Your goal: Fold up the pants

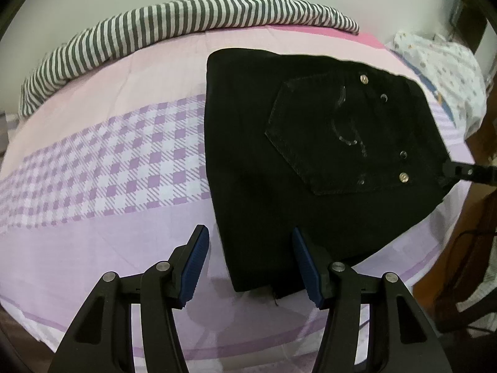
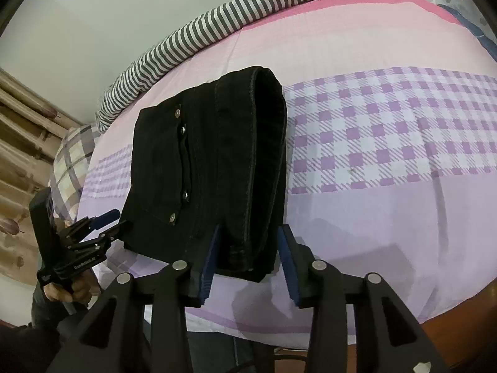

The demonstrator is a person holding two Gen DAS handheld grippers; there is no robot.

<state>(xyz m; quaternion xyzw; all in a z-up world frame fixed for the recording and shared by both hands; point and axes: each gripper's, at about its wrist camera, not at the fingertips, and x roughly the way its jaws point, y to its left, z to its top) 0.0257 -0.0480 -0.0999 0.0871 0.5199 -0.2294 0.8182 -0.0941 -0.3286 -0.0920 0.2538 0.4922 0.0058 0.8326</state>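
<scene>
- While both tools hang low over the bed, the black pants (image 1: pixel 310 161) lie folded into a compact stack on the pink and lilac checked bedsheet (image 1: pixel 108 161), back pocket (image 1: pixel 326 136) facing up.
- Left gripper (image 1: pixel 248 264): its blue-padded fingers (image 1: pixel 194 267) are spread wide with nothing between them. One near corner of the stack lies just ahead of the tips, reaching in between them; whether the pads touch the cloth, I cannot tell.
- Right gripper (image 2: pixel 248 261): the fingers (image 2: pixel 209 264) stand apart on either side of the thick rolled fold edge of the stack (image 2: pixel 248 161). That edge sits between the pads, yet a gap shows beside the right pad, so it is not clamped.
- From the left tool, the other one's tip appears far to the right at the stack's waistband edge (image 1: pixel 459 171).
- From the right tool, the left one (image 2: pixel 105 223) sits off to the left at the stack's near corner, held in a hand (image 2: pixel 65 289).
- Beyond the stack, away from both tools, a grey and white striped blanket (image 1: pixel 186 21) runs along the far side of the bed against the wall.
- A checked pillow (image 2: pixel 73 168) lies past the stack to the left of the right tool.
</scene>
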